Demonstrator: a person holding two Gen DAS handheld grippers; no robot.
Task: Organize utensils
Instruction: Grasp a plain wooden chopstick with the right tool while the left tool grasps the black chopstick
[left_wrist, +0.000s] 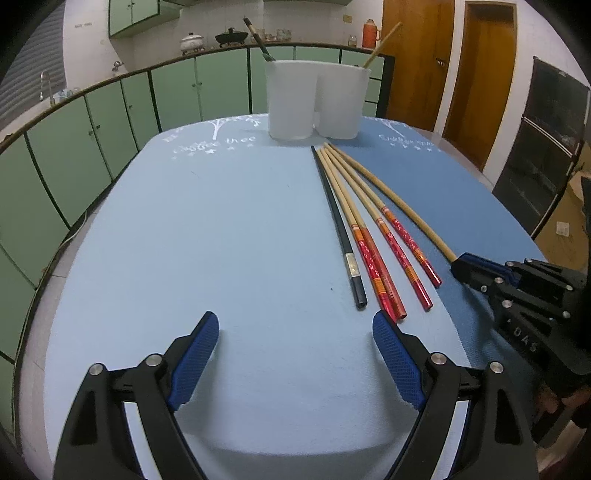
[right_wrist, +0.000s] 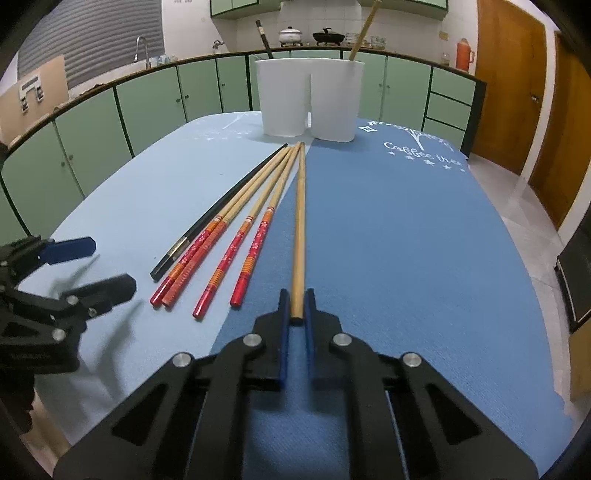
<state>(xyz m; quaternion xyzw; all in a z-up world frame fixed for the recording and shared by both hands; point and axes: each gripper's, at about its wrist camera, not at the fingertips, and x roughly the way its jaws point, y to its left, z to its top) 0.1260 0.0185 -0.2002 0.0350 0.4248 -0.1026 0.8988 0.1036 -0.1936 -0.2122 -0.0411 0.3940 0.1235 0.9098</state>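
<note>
Several chopsticks fan out on the blue mats before a white two-part holder (left_wrist: 317, 99) (right_wrist: 308, 98). One is black (left_wrist: 338, 225) (right_wrist: 218, 212), several have red decorated handles (left_wrist: 373, 254) (right_wrist: 221, 269), and one is plain bamboo (left_wrist: 391, 194) (right_wrist: 300, 229). My right gripper (right_wrist: 296, 295) (left_wrist: 463, 266) is shut on the near end of the plain bamboo chopstick, which lies along the mat. My left gripper (left_wrist: 295, 325) (right_wrist: 107, 266) stands open over the light blue mat, just left of the red handles, holding nothing. The holder has a dark utensil (left_wrist: 258, 40) and a bamboo stick (left_wrist: 382, 44) in it.
The round table carries a light blue mat (left_wrist: 184, 240) on the left and a darker blue mat (right_wrist: 406, 240) on the right. Green cabinets (left_wrist: 92, 140) curve behind the table. Wooden doors (left_wrist: 480, 74) stand at the right, and a dark shelf unit (left_wrist: 546, 155) beside them.
</note>
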